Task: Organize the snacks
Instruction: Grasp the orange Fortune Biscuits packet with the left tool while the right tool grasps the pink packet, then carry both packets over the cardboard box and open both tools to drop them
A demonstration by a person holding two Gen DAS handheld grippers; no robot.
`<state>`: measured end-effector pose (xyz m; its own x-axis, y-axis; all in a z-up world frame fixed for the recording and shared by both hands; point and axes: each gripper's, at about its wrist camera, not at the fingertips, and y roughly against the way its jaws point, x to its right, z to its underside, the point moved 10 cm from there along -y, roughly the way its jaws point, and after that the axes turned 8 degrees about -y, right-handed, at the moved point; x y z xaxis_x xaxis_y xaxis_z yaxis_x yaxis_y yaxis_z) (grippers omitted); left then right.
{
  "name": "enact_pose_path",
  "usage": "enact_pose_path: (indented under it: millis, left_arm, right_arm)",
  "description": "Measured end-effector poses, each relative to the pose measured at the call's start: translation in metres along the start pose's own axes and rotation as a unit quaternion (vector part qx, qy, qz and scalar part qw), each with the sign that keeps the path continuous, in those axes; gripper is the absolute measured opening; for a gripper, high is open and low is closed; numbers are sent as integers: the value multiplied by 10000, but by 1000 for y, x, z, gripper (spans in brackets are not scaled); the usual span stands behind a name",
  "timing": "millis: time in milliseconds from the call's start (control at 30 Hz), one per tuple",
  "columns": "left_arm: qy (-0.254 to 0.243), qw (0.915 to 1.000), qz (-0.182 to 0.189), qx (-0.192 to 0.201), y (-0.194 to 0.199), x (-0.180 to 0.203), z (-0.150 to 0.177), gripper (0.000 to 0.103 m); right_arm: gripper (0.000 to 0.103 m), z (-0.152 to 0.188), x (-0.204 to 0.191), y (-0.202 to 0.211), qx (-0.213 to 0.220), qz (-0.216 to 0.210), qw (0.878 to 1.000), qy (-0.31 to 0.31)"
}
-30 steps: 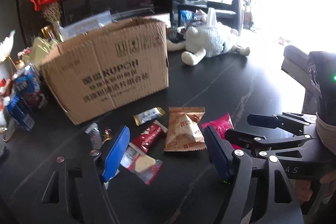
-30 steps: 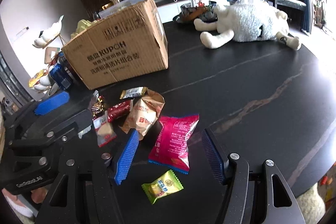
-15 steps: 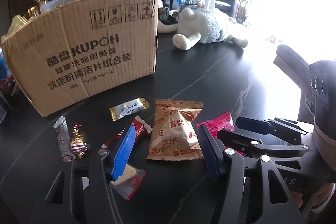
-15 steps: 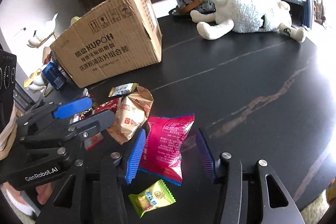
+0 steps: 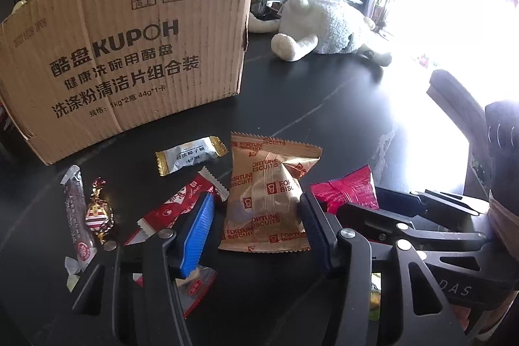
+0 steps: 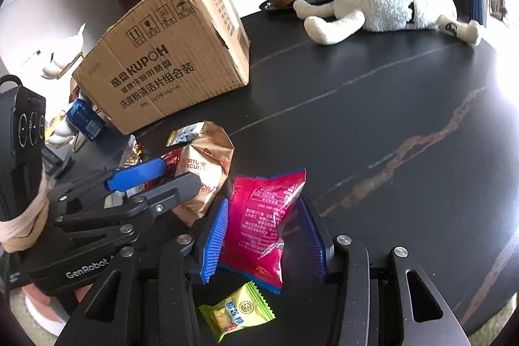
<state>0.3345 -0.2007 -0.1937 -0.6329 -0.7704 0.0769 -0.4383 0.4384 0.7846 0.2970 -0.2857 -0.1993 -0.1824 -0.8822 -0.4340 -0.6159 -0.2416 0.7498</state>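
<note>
On a dark worktop (image 6: 373, 125), the right gripper (image 6: 262, 235) straddles a pink snack bag (image 6: 262, 226); its blue pads (image 6: 212, 240) sit at the bag's sides, though whether they squeeze it cannot be told. A green-yellow candy (image 6: 236, 310) lies just below. Beside it, the left gripper (image 5: 256, 232) stands spread around a tan Fortune Biscuits packet (image 5: 267, 200), its pads close on either side. Small wrapped sweets (image 5: 189, 156) lie scattered near. Beyond stands a cardboard box (image 5: 129, 54), and farther off a white plush sheep (image 6: 386, 2) lies on its side.
</note>
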Motion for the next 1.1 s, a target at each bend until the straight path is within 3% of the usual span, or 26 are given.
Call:
enact_pose_path:
  millis: [600,867,1100]
  left_arm:
    - [311,9994,125,-74,-12,5,0,44]
    - [261,9995,-126,114,8,2,-4,44]
    - [259,9990,-252,279,31,1,-8,44]
  right_arm:
    - [39,-2,6,2,37,-30,9998,-201]
    - [39,-4,7,4,52,-30,9996,-261]
    - [39,-12,-5,24,351,-114,9992,-146]
